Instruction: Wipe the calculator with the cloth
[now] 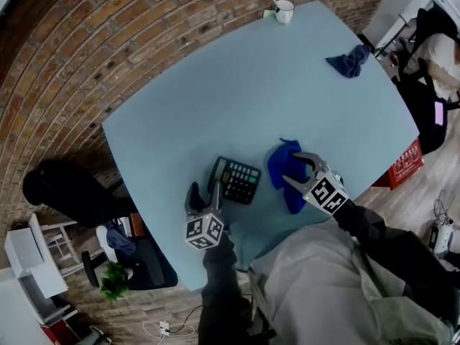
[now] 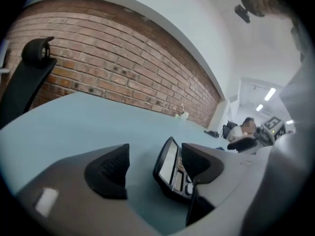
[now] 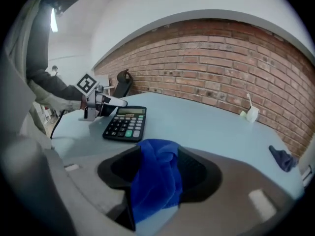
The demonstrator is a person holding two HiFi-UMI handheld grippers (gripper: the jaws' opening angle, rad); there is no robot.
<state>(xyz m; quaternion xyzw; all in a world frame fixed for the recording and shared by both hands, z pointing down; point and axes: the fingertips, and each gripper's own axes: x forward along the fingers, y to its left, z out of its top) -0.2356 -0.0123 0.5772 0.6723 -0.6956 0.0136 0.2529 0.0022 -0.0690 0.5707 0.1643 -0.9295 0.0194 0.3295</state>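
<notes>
A black calculator (image 1: 236, 180) lies near the front edge of the pale blue table (image 1: 215, 99), with a bright blue cloth (image 1: 286, 171) bunched just to its right. My left gripper (image 1: 205, 192) stands open at the calculator's left end. In the left gripper view the calculator's edge (image 2: 170, 171) sits close to the right finger, while the left finger (image 2: 108, 171) is well clear of it. My right gripper (image 1: 293, 167) straddles the cloth (image 3: 157, 176), which lies between the open jaws with dark pad showing on both sides. The calculator (image 3: 125, 123) is beyond it.
A second, darker blue cloth (image 1: 348, 62) lies at the table's far right, and a white mug (image 1: 284, 11) stands at the far edge. A black chair (image 1: 65, 192) is off the table's left side, a red crate (image 1: 406, 164) on the floor to the right.
</notes>
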